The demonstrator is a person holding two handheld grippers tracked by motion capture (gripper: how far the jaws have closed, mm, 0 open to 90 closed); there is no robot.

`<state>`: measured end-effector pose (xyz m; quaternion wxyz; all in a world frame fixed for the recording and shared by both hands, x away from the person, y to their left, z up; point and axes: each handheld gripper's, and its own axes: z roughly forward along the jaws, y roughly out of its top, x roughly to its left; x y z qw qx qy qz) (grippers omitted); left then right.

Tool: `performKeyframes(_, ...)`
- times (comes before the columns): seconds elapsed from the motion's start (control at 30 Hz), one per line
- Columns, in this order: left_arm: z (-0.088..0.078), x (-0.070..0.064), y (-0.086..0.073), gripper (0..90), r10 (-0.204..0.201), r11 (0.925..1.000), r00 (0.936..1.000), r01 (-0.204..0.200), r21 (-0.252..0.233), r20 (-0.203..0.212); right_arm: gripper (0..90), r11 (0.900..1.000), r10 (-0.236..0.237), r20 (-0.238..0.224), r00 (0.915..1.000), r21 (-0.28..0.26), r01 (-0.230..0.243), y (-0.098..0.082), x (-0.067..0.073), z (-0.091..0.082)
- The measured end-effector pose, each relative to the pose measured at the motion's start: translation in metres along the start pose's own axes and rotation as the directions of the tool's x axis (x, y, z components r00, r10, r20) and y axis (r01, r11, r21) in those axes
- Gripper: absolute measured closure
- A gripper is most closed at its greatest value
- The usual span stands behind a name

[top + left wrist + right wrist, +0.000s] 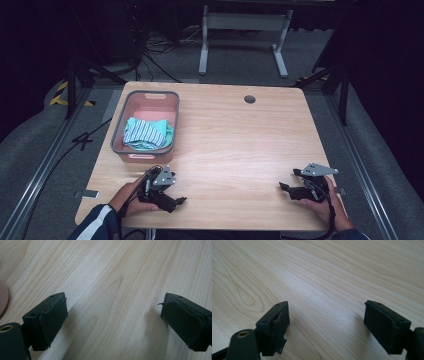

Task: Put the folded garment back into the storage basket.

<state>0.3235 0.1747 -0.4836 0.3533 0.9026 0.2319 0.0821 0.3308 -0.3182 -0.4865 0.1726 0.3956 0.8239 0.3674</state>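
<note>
pink basket (171,117) holds striped, perhaps folded, teal cloth (146,133).

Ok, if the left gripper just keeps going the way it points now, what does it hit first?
Probably nothing but bare table. The left gripper is open and angled low over the wood, and the pink bin lies off to its side, not ahead. Depth is hard to judge.
</note>
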Motion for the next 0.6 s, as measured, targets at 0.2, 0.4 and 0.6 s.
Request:
performKeyframes(0.2,0.0006,0.0003,0.0004,6.5,-0.001,1.0000,1.0000,0.001,0.001,0.001,21.1,1.000,0.000,0.000,1.0000,0.000,0.000,0.0000,0.0000,0.0000)
performKeyframes(0.4,0.0010,0.0006,0.0011,5.4,-0.001,1.0000,1.0000,0.001,0.006,-0.001,21.1,1.000,-0.001,-0.001,1.0000,0.000,0.001,0.0000,-0.0001,0.0000)
performKeyframes(0.6,0.0014,0.0009,0.0011,4.8,-0.003,1.0000,1.0000,0.003,0.007,-0.002,21.2,1.000,-0.001,0.000,1.0000,0.000,0.001,0.0000,-0.0001,0.0000)
